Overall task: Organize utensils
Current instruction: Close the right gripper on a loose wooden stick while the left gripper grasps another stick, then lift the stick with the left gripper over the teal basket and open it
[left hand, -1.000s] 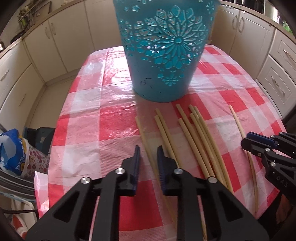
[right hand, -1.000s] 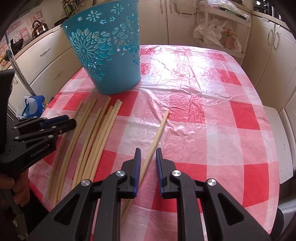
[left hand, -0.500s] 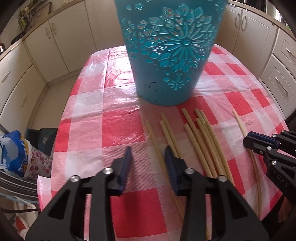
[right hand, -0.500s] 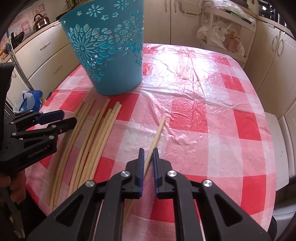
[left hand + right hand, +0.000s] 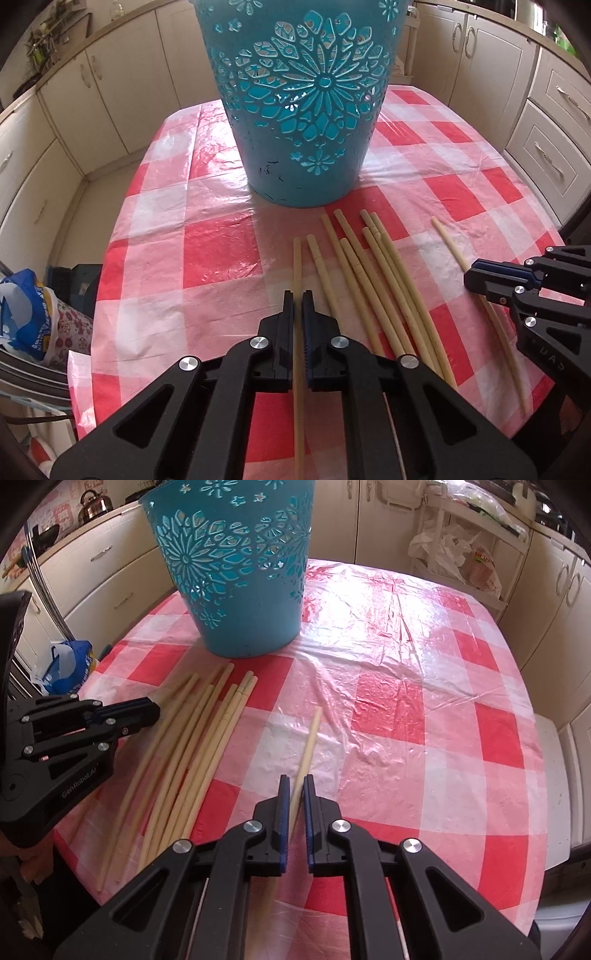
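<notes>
Two claws work over a round bench (image 5: 221, 254) covered in a red-and-white checked plastic cloth, with cream kitchen cabinets (image 5: 110, 96) all around it. A tall teal basket (image 5: 303, 110) with cut-out flower patterns stands upright on the far part of the bench, just beyond the tips of the chopsticks and clear of both claws. A blue-and-white bag (image 5: 26, 317) sits low off the bench edge on the left.

The left claw (image 5: 297, 306) has just been closing and now pinches the leftmost chopstick (image 5: 297, 266), which runs straight between its jaws and points toward the basket. Just to its right lies a loose bundle of chopsticks (image 5: 373, 280), side by side and partly overlapping on the cloth.

The right claw (image 5: 295, 790) is pressed together on a lone chopstick (image 5: 312, 734), set apart to the right of the bundle (image 5: 192, 746); its tip points toward the far side of the bench.

The chopsticks are long, thin and pale yellow, a few with a faint ring near the thicker end.
</notes>
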A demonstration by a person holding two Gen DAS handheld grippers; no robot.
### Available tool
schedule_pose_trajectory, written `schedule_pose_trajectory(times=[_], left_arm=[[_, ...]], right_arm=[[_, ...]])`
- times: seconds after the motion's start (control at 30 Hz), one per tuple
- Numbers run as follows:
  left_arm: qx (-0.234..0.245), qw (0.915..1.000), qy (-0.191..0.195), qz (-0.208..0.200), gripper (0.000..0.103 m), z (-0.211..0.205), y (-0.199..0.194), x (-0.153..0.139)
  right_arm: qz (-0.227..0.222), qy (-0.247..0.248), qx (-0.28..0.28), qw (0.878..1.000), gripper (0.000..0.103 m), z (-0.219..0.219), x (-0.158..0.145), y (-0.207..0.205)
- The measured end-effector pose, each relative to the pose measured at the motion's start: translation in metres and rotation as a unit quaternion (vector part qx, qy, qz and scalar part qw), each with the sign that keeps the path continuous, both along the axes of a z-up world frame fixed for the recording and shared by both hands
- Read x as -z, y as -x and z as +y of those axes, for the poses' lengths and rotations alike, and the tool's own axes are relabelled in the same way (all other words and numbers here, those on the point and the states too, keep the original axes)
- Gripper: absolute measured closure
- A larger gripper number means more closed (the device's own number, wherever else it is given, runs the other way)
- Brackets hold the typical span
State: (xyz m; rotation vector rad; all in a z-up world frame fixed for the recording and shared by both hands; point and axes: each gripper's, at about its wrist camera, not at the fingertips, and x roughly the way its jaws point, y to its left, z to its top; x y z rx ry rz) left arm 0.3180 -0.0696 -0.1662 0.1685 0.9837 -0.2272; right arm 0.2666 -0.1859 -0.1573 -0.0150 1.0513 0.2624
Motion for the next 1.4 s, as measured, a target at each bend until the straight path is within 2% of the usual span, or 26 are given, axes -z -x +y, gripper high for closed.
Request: schedule_pose_trajectory(times=[0.3, 0.47, 0.6, 0.63, 0.67, 0.83, 1.0, 1.17, 1.4], left_arm=[[-0.008, 0.9999, 0.001, 0.011, 0.095, 0.007, 0.002, 0.001], [-0.014, 0.9999, 0.001, 0.007, 0.090, 0.010, 0.002, 0.001], [-0.012, 0.9999, 0.003, 0.003, 0.090, 0.011, 0.003, 0.001], [-0.010, 0.9999, 0.006, 0.002, 0.093, 0.012, 0.003, 0.001], [-0.009, 0.9999, 0.012, 0.003, 0.098, 0.013, 0.003, 0.001], [-0.017, 0.9972, 0.073, 0.000, 0.099, 0.031, 0.005, -0.005], [-0.018, 0.9925, 0.116, -0.033, 0.099, 0.049, 0.012, -0.023], [-0.011, 0.9835, 0.163, -0.078, 0.099, 0.066, 0.024, -0.049], [-0.004, 0.9675, 0.211, -0.140, 0.099, 0.079, 0.035, -0.092]], right_arm=[[0.017, 0.032, -0.019, 0.999, 0.095, 0.009, -0.002, -0.005], [0.013, 0.027, -0.015, 0.999, 0.095, 0.009, -0.002, -0.004], [0.009, 0.020, -0.010, 1.000, 0.096, 0.007, -0.002, -0.003], [0.011, 0.013, -0.007, 1.000, 0.097, 0.006, -0.002, -0.003], [0.015, -0.005, -0.002, 1.000, 0.097, 0.003, -0.002, -0.003], [-0.003, -0.046, 0.014, 0.999, 0.097, -0.006, -0.013, -0.001], [-0.014, -0.079, 0.029, 0.996, 0.097, -0.012, -0.020, 0.001], [-0.018, -0.111, 0.041, 0.993, 0.097, -0.017, -0.019, 0.008], [-0.010, -0.128, 0.052, 0.990, 0.097, -0.023, -0.009, 0.015]])
